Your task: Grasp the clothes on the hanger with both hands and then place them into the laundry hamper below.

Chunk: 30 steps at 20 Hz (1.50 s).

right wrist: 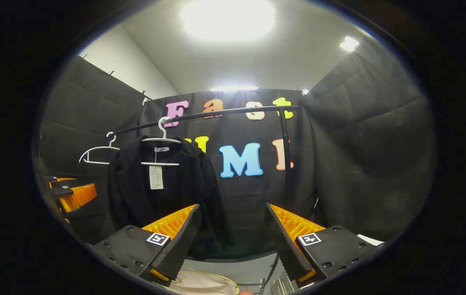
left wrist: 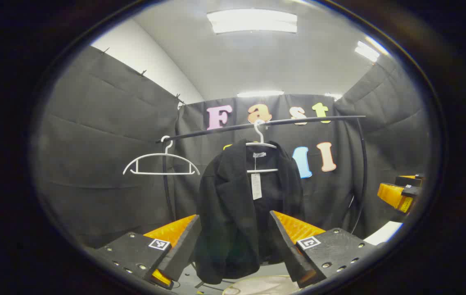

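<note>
Black jacket (left wrist: 237,205) hangs on its hanger (left wrist: 261,143) from the rail (left wrist: 257,125), above the hamper's pale rim (right wrist: 206,282); left gripper (left wrist: 235,246) and right gripper (right wrist: 233,241) both gape wide, holding nothing.

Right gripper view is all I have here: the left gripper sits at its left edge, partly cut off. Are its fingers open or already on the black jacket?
Observer: The left gripper is open. The black jacket hangs ahead between its spread fingers, and neither is visibly pressing it.
Operator: Where does the jacket's hem end?
Observer: In the left gripper view it hangs low, just above the rim of the pale hamper.
</note>
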{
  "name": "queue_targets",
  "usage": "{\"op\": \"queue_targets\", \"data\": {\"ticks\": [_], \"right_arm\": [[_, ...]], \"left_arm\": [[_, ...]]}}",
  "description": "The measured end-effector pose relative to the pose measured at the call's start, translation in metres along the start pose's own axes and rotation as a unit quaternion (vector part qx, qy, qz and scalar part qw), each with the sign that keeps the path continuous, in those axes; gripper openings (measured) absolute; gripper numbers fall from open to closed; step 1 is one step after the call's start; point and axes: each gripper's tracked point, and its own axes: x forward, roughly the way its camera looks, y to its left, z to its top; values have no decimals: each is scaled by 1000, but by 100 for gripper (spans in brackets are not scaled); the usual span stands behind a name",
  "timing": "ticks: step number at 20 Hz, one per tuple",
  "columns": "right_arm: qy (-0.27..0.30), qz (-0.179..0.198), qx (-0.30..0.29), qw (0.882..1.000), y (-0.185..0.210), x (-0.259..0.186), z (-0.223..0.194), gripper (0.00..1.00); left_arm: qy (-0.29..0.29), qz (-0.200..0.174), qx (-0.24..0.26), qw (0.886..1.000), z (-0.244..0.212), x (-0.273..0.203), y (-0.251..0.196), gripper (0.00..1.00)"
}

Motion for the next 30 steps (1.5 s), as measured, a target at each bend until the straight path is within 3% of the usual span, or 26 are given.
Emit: {"op": "queue_targets", "data": {"ticks": [17, 26, 30], "right_arm": [[-2, -9, -3, 1000, 13, 10, 0, 98], [-1, -9, 13, 1000, 34, 25, -3, 98], [0, 8, 8, 1000, 42, 45, 0, 98]], "left_arm": [[-8, -13, -2, 1000, -2, 16, 12, 98], [-23, -37, -4, 999, 6, 43, 10, 98], [-25, -33, -14, 999, 9, 56, 5, 97]]}}
